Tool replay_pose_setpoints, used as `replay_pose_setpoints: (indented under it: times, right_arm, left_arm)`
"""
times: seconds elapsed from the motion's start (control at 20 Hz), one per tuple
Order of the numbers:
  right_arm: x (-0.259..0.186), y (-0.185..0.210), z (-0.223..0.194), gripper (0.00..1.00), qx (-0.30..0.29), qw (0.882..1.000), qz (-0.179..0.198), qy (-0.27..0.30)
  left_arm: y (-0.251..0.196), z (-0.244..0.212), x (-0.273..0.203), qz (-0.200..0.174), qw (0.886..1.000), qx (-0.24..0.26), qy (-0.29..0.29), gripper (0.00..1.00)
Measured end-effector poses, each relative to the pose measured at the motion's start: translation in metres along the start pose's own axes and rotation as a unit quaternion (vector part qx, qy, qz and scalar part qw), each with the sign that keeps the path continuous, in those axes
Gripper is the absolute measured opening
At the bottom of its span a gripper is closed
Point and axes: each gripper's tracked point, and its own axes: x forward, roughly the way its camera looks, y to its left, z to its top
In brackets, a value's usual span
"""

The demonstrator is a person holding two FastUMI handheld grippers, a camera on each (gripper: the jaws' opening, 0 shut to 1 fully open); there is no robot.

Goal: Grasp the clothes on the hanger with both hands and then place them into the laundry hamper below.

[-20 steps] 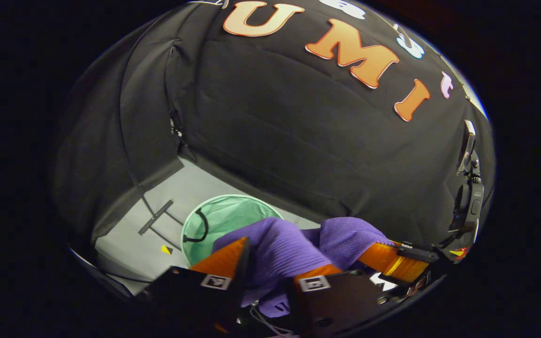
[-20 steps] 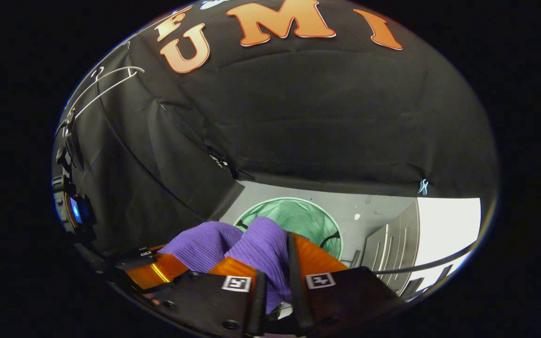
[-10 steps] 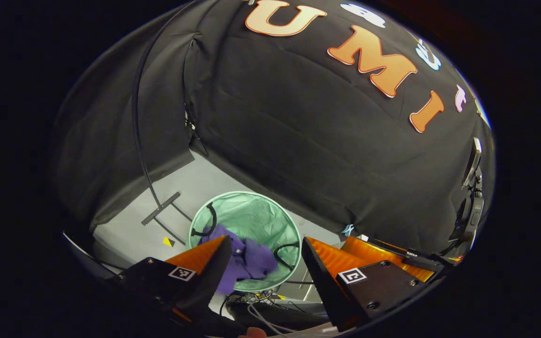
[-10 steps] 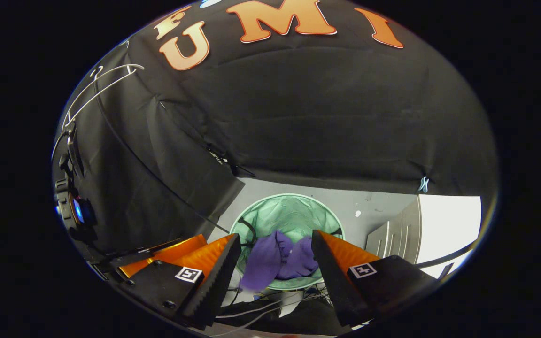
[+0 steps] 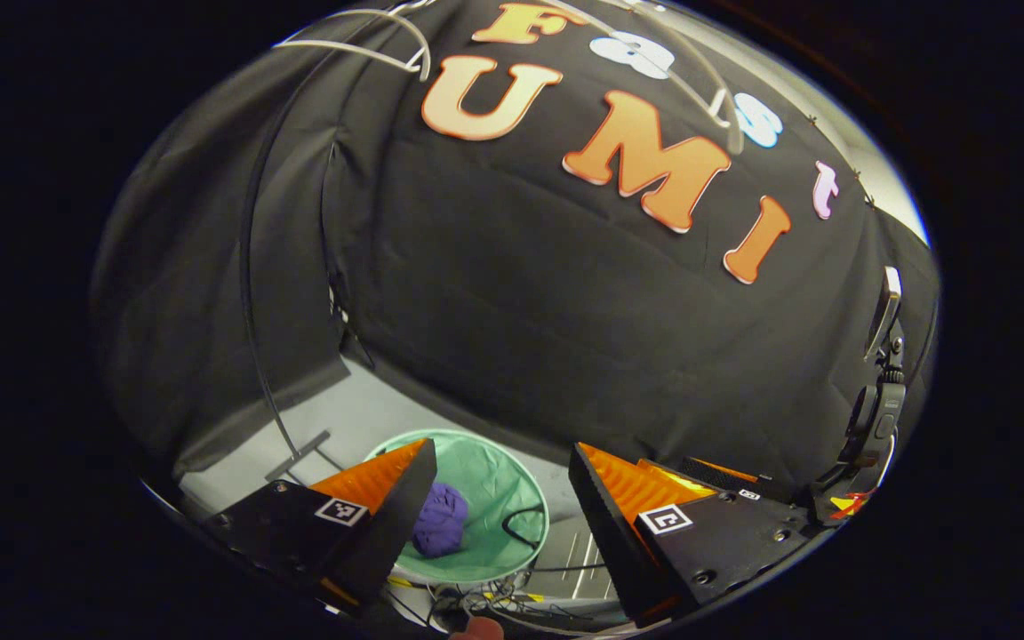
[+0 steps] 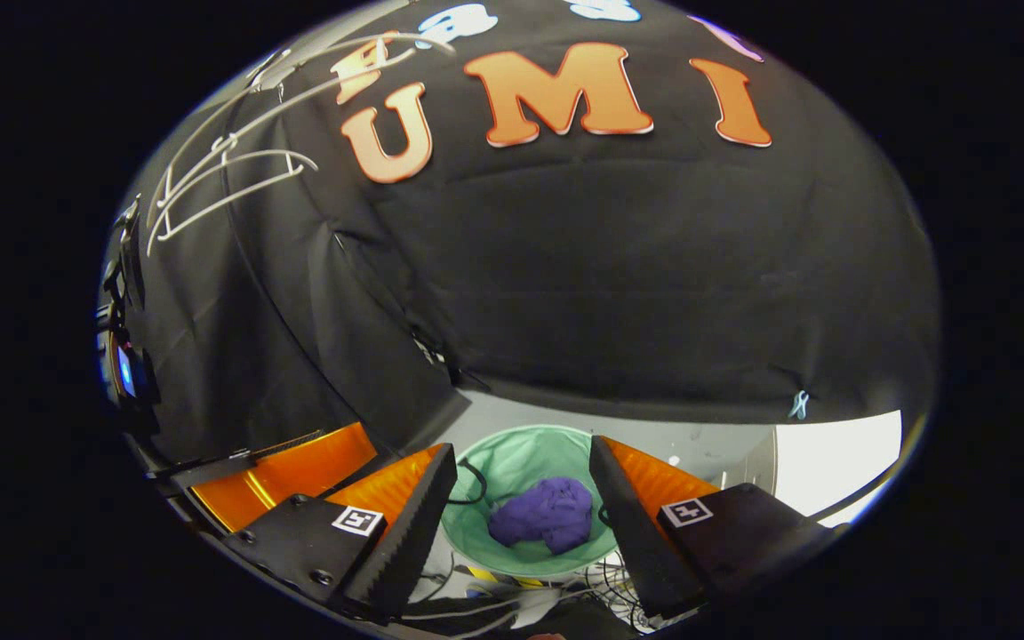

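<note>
The laundry hamper (image 6: 525,511) is standing on the grey floor (image 5: 334,422), holding purple clothes (image 6: 548,523); both released hand-held grippers (image 5: 499,524) (image 6: 521,524) are partly hiding its rim.

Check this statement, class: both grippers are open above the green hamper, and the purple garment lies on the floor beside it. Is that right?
One detail is wrong. The garment lies inside the hamper, not on the floor beside it; the right gripper view shows it bunched at the bottom. The rest holds: the left gripper and right gripper are both open above the hamper.
</note>
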Motion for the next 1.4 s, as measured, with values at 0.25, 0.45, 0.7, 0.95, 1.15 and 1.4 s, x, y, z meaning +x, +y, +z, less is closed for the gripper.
replay_pose_setpoints:
  times: [0.25, 0.45, 0.7, 0.95, 1.15, 1.4]
  right_arm:
    - [-0.039, 0.015, 0.054, 0.98, -0.051, 0.995, 0.043, -0.070]
    - [-0.093, 0.029, 0.093, 0.98, -0.055, 0.986, 0.046, -0.149]
    - [-0.161, 0.044, 0.107, 0.89, -0.035, 0.975, 0.013, -0.220]
    - [-0.233, 0.069, 0.101, 1.00, -0.042, 0.959, -0.018, -0.279]
    - [-0.277, 0.090, 0.078, 0.89, -0.037, 0.958, -0.013, -0.282]
    - [-0.315, 0.095, 0.064, 0.89, -0.046, 0.952, -0.026, -0.301]
  left_arm:
    - [-0.013, 0.065, -0.063, 0.036, 0.992, 0.018, -0.120, 0.95]
    - [-0.023, 0.099, -0.119, 0.026, 0.980, 0.037, -0.194, 0.99]
    - [-0.031, 0.111, -0.196, 0.013, 0.969, 0.053, -0.243, 0.89]
    - [-0.025, 0.123, -0.240, 0.007, 0.961, 0.055, -0.272, 0.89]
    - [-0.002, 0.112, -0.311, 0.018, 0.955, 0.052, -0.293, 0.89]
    - [0.007, 0.099, -0.357, 0.026, 0.950, 0.056, -0.307, 0.92]
